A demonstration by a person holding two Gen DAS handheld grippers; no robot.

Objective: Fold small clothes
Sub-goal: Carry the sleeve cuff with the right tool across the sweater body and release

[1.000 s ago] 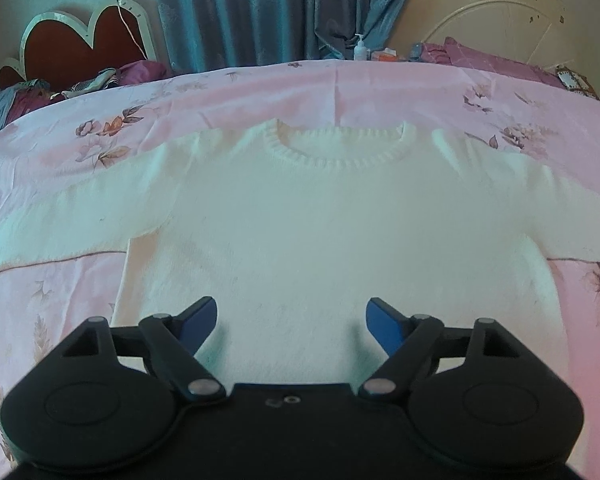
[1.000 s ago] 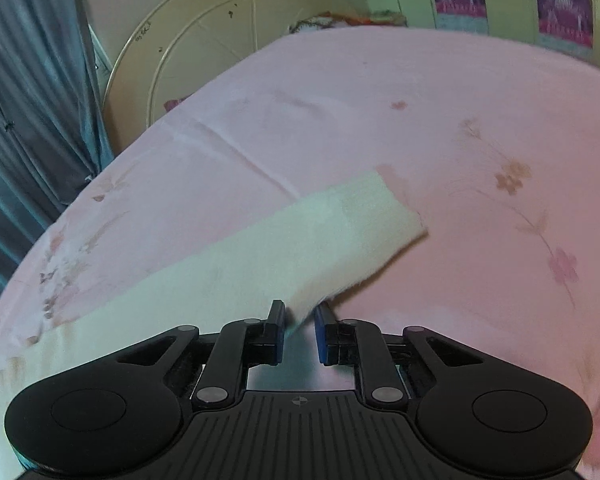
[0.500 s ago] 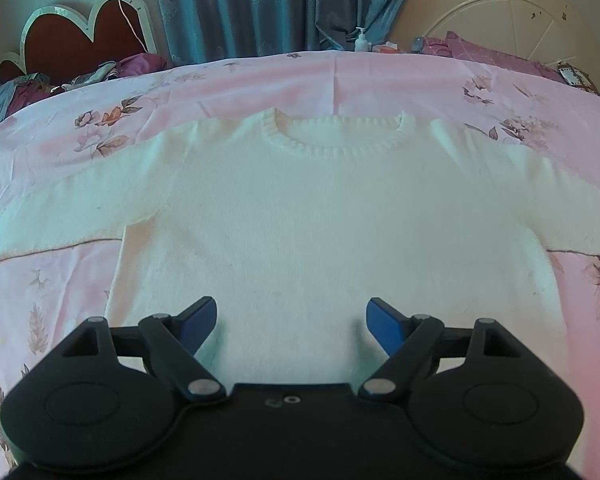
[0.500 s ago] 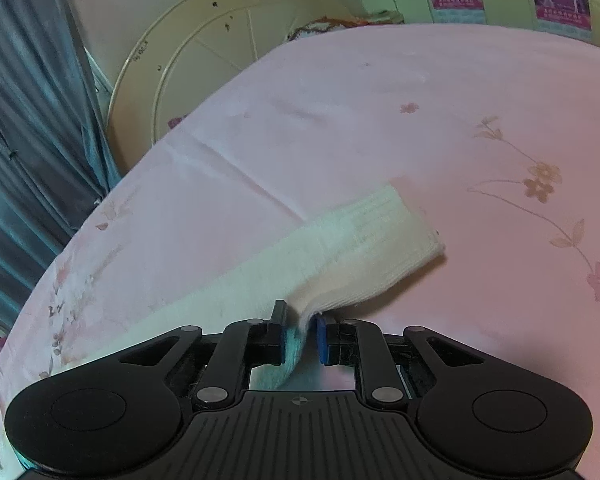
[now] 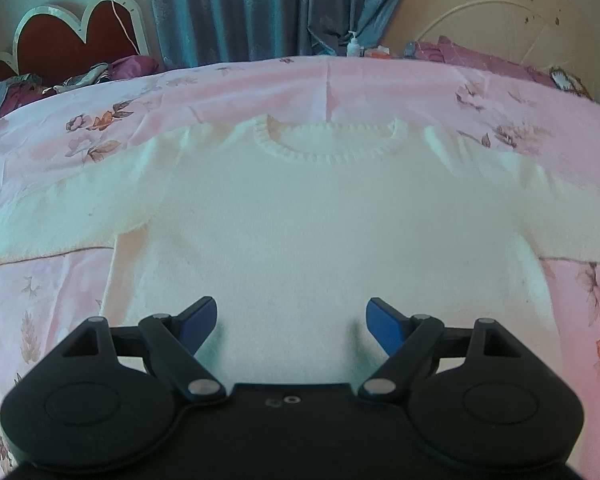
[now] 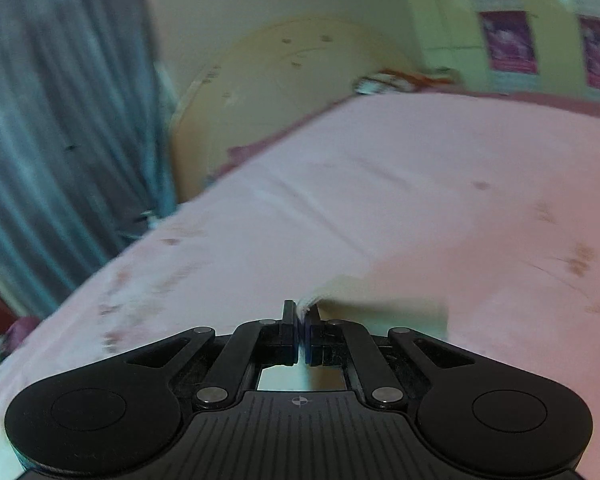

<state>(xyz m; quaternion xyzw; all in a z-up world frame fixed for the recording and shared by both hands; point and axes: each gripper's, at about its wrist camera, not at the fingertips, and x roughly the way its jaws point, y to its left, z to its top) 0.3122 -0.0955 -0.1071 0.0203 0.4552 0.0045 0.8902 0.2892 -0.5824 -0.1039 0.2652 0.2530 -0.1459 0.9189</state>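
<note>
While right gripper [image 6: 302,320] pinches sleeve [image 6: 312,303], blurred

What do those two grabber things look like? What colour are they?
Both are black plastic. The left gripper has a round disc on each side, angled link bars with silver rivets, and blue fingers. The right gripper has the same shape, a ribbed body with a small crosshair mark, and dark fingers with blue inside. No cables show.
</note>
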